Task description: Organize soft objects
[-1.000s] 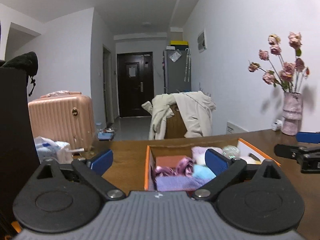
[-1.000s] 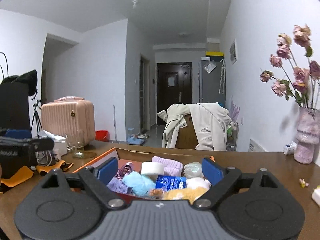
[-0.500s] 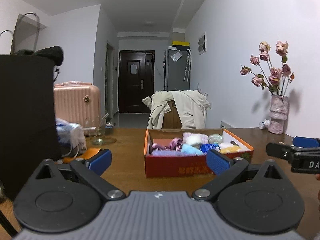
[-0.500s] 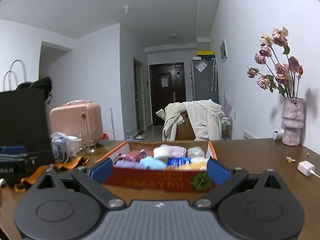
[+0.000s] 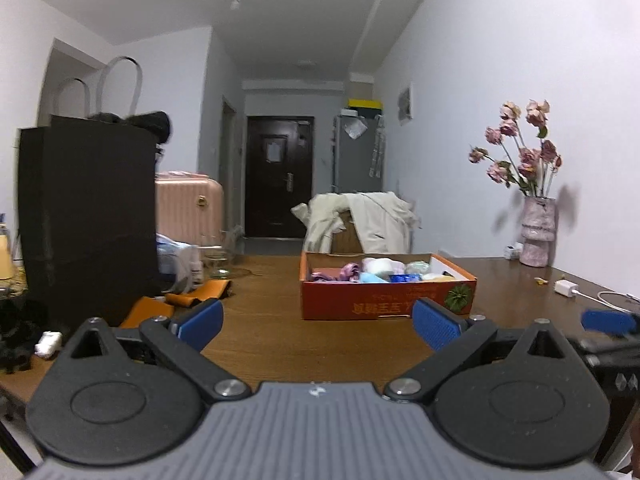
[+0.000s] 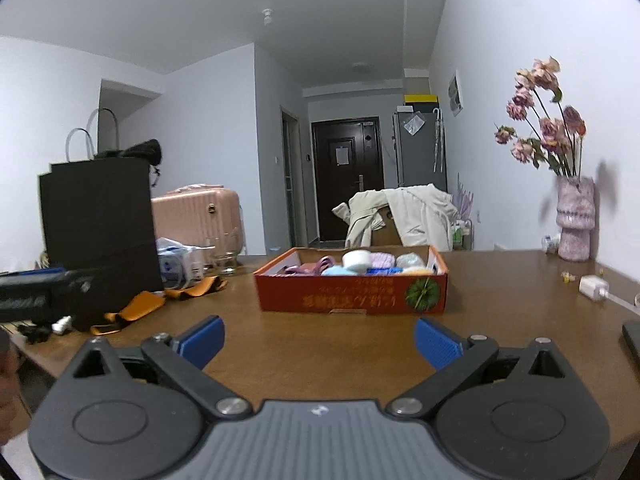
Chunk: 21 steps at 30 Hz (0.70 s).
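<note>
soft objects (image 6: 362,264) fill the orange box (image 6: 352,298) sitting mid-table (image 6: 312,344), well ahead of both my tools. my left gripper (image 5: 318,322) is spread wide and empty; my right gripper (image 6: 318,338) has just been opening, nothing between its pads.

Count: one orange box (image 6: 352,298) of soft items, one black paper bag (image 6: 100,224), one pink suitcase (image 6: 196,216), one vase (image 6: 575,220) of dried flowers, one white charger (image 6: 594,287), two hand-held grippers, left (image 5: 318,324) and right (image 6: 318,340).
</note>
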Tool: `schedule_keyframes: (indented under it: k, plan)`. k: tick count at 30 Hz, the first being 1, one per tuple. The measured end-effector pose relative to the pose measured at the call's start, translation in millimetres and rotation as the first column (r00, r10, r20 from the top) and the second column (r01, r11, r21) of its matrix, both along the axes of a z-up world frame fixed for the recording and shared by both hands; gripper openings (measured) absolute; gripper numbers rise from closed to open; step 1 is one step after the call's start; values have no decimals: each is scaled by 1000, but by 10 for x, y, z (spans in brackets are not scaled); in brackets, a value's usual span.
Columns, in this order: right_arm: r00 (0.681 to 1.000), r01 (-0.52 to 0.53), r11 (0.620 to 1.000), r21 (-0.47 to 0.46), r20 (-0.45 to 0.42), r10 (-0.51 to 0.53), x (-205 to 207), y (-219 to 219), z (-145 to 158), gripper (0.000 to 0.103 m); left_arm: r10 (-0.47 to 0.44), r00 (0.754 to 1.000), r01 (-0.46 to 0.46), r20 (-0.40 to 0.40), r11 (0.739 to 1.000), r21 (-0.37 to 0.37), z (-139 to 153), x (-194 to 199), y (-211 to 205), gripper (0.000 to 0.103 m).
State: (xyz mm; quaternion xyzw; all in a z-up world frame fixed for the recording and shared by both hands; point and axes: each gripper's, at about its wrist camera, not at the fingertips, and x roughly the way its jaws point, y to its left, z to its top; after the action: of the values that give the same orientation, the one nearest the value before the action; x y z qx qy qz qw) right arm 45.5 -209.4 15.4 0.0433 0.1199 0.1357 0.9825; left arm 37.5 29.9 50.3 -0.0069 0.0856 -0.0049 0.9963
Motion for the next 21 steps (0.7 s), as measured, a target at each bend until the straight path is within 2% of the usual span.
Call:
schedule_keyframes:
  k: [4, 8, 12, 21]
  plan:
    - [999, -37, 999, 15, 0, 37, -306, 63, -54, 102, -26, 1000, 26, 7, 999, 33, -107, -320, -55, 103]
    - [999, -50, 997, -50, 6, 50, -441, 170, -50, 102, -43, 999, 43, 5, 997, 62, -188, -429, -97, 103]
    - [999, -32, 999, -35, -2, 32, -421, 159, -34, 103, -44, 999, 44, -1, 999, 21, -162, -420, -53, 103]
    - [1000, -26, 1000, -9, -4, 26, -411, 100, -12, 103, -40, 999, 40, -4, 999, 10, -154, -417, -22, 103]
